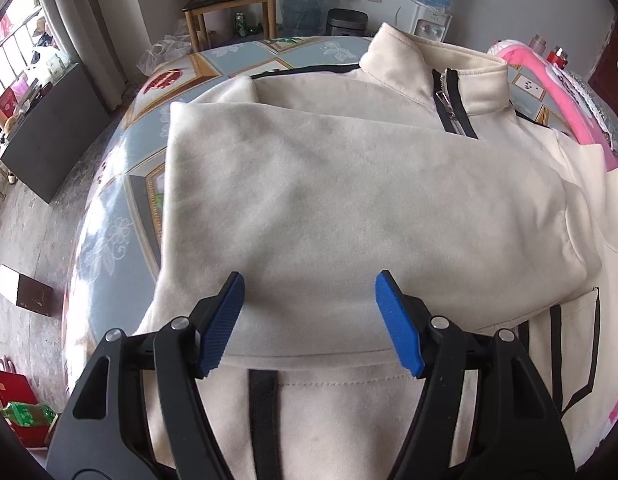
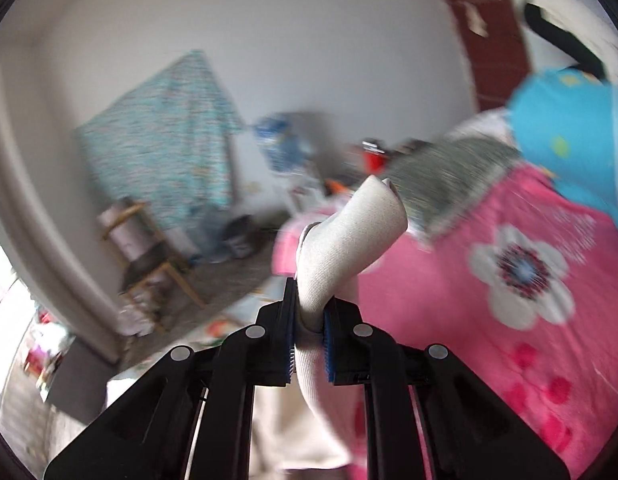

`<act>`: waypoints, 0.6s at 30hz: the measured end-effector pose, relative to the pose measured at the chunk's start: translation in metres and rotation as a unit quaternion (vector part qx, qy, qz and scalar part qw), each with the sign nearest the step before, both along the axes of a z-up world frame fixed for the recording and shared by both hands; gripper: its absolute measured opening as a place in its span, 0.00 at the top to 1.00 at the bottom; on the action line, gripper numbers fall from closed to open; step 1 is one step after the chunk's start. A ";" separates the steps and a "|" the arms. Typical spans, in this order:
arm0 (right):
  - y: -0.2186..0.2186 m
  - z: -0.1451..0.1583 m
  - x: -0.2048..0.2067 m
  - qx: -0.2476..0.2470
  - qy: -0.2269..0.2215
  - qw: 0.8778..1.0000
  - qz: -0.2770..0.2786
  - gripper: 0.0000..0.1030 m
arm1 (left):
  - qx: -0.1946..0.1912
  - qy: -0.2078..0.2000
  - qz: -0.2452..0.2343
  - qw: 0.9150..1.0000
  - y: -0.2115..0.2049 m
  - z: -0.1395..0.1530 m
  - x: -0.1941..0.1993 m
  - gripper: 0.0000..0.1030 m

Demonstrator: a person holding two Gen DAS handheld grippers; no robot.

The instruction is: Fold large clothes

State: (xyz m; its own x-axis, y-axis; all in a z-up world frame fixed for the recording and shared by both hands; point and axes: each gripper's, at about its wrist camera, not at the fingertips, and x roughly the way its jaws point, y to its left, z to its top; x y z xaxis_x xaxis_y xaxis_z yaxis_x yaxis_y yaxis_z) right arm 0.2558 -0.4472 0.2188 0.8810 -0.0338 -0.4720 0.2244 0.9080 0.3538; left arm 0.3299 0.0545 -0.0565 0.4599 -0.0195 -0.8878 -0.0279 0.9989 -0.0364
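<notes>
A cream jacket (image 1: 349,184) with black trim and a zipped stand-up collar (image 1: 441,68) lies on a table with a patterned cloth (image 1: 121,184). One side is folded over across the body. My left gripper (image 1: 309,312) is open and empty just above the folded part near the hem. My right gripper (image 2: 309,344) is shut on a ribbed cream cuff (image 2: 349,236) of the jacket and holds it up in the air; that view is blurred by motion.
A pink flowered blanket (image 2: 509,300) lies at the right, also seen past the jacket (image 1: 549,80). A wooden chair (image 1: 229,4), water bottles (image 1: 305,4) and a dispenser (image 1: 429,24) stand behind the table. A dark cabinet (image 1: 49,128) is at the left.
</notes>
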 end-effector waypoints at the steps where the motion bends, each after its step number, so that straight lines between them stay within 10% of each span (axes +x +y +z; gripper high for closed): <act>1: 0.015 0.006 0.003 0.001 -0.007 1.000 0.015 0.89 | 0.002 0.000 0.001 1.000 0.003 0.001 -0.002 0.37; 10: 0.181 -0.004 0.038 0.028 -0.019 0.985 0.169 0.89 | -0.019 -0.010 0.015 1.000 0.045 0.011 -0.029 0.54; 18: 0.336 -0.136 0.077 -0.016 0.105 0.957 0.268 0.87 | -0.043 -0.020 0.030 0.998 0.095 0.017 -0.054 0.78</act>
State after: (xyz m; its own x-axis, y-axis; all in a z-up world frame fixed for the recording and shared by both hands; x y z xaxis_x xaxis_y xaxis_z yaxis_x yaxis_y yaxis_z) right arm 0.3327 -0.1110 0.0823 0.6611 0.3799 -0.6470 -0.2139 0.9220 0.3228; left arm 0.2755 0.1492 -0.0392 0.4970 -0.0654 -0.8653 -0.0848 0.9887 -0.1234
